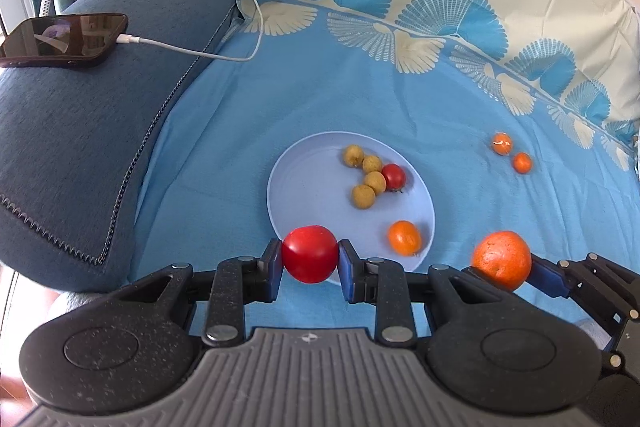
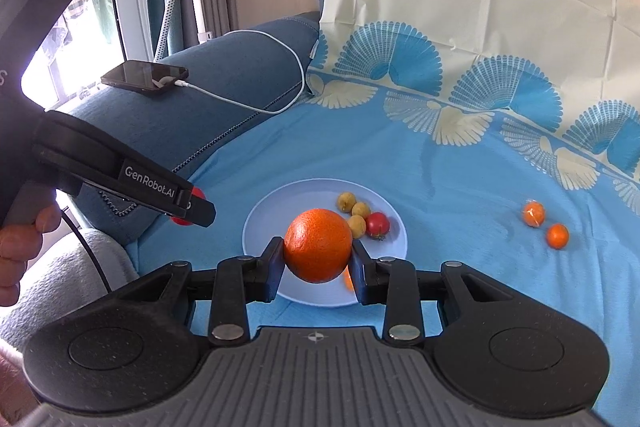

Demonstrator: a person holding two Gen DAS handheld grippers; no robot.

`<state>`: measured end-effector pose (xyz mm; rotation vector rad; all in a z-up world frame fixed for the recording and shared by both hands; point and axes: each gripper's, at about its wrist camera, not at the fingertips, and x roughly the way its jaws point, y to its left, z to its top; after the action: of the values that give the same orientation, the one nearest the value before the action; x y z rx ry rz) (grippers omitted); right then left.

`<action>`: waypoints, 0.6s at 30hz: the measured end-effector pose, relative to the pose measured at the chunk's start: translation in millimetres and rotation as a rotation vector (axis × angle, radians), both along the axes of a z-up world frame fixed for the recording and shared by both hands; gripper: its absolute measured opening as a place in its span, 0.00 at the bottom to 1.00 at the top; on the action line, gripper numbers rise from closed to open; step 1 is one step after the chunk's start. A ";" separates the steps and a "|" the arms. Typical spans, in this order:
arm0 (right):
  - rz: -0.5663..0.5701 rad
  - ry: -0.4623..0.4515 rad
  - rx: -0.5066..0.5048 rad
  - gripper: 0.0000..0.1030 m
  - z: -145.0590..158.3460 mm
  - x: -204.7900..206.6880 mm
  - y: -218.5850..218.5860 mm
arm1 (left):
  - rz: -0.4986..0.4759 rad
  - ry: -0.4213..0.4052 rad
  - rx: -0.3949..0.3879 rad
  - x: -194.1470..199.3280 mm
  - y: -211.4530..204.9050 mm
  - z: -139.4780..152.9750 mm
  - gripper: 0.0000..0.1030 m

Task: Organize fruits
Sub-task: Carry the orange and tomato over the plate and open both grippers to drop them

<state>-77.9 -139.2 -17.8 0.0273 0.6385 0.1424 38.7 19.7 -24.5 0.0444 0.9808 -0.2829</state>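
I'm gripping the tomato in my left hand-held gripper, the orange in my right, lowering both gently onto the plate's six-o'clock rim.

red tomato mostly hidden behind left gripper, small orange behind big orange

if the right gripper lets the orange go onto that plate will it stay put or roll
The orange looks round and firm, so it will probably roll. The plate seems shallow and smooth; its low rim may stop it. It could knock the small yellow-green fruits lying loose there.
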 end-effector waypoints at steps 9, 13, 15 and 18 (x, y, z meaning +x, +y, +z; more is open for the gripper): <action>-0.003 0.045 -0.020 0.35 -23.1 43.7 -4.1 | 0.002 0.020 0.010 37.3 -18.5 -19.2 0.31; 0.001 0.066 -0.024 0.35 -32.4 57.5 -5.3 | 0.002 0.029 0.022 50.3 -25.6 -28.3 0.31; 0.005 0.076 -0.028 0.35 -37.5 63.5 -5.6 | 0.002 0.032 0.031 55.6 -27.8 -32.7 0.31; 0.010 0.089 -0.032 0.35 -43.8 72.1 -5.2 | 0.004 0.037 0.044 62.8 -29.8 -38.5 0.31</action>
<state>-5.8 -144.4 -61.6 -0.0005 0.7301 0.1414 101.5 -10.0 -63.1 0.0777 1.0235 -0.2590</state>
